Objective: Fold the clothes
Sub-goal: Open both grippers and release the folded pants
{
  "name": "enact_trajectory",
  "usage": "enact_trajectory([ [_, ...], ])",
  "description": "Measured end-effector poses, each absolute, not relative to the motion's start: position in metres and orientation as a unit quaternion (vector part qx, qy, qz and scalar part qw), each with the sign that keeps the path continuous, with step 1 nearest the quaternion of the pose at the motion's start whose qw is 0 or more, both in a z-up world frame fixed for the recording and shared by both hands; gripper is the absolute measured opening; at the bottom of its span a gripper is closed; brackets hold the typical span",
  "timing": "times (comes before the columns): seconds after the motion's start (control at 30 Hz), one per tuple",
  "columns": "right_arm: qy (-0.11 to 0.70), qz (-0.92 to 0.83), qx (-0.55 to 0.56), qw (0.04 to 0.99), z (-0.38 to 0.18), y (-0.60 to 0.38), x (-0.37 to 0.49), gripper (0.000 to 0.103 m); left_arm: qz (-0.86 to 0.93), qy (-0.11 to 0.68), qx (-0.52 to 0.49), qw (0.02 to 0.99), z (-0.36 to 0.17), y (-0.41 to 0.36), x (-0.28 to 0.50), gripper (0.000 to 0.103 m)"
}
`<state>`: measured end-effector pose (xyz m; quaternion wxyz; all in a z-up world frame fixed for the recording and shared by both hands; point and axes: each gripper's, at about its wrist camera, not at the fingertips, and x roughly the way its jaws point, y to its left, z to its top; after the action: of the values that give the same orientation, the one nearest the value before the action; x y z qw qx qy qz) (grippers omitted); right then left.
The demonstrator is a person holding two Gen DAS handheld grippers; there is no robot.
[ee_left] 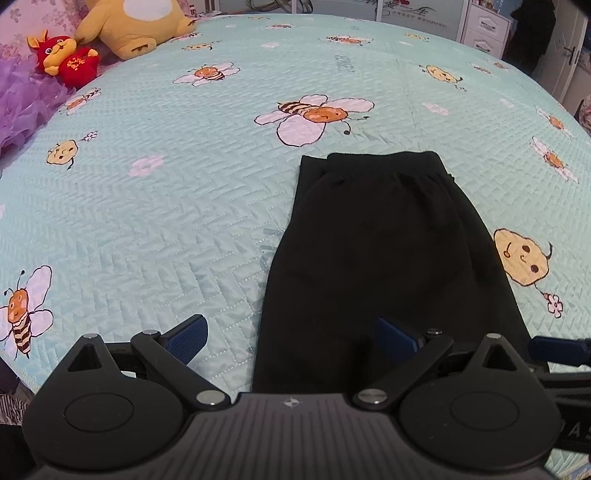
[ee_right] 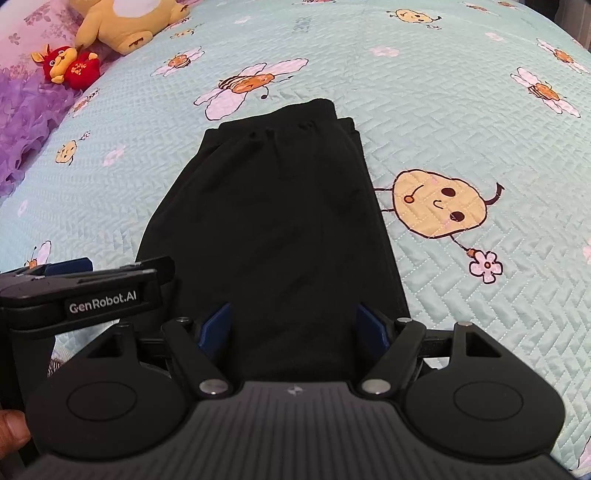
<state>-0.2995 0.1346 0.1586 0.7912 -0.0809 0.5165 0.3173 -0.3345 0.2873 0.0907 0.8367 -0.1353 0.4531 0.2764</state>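
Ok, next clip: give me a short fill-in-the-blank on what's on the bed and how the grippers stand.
1. The trousers on the bedspread are ____ in colour.
2. Both the left gripper and the right gripper have their jaws ____.
3. The red toy lies beside a larger ____ plush toy.
4. The bedspread is printed with cartoon ____ with striped bodies.

Missing words: black; open; yellow; bees
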Motion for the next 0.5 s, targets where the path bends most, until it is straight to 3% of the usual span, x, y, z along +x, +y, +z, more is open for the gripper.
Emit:
enact_trajectory([
  [0.23, 0.513, 0.316, -0.063, 0.796, 0.158, 0.117, -0.294, 0.075, 0.28, 0.453, -0.116, 0.838, 0.093, 0.273, -0.33, 0.1],
  [0.5, 0.467, 0.316, 0.02, 0.826, 0.148, 0.051, -0.29, 0.074, 0.242, 0.395, -0.082, 0.883, 0.106, 0.222, -0.313, 0.1],
])
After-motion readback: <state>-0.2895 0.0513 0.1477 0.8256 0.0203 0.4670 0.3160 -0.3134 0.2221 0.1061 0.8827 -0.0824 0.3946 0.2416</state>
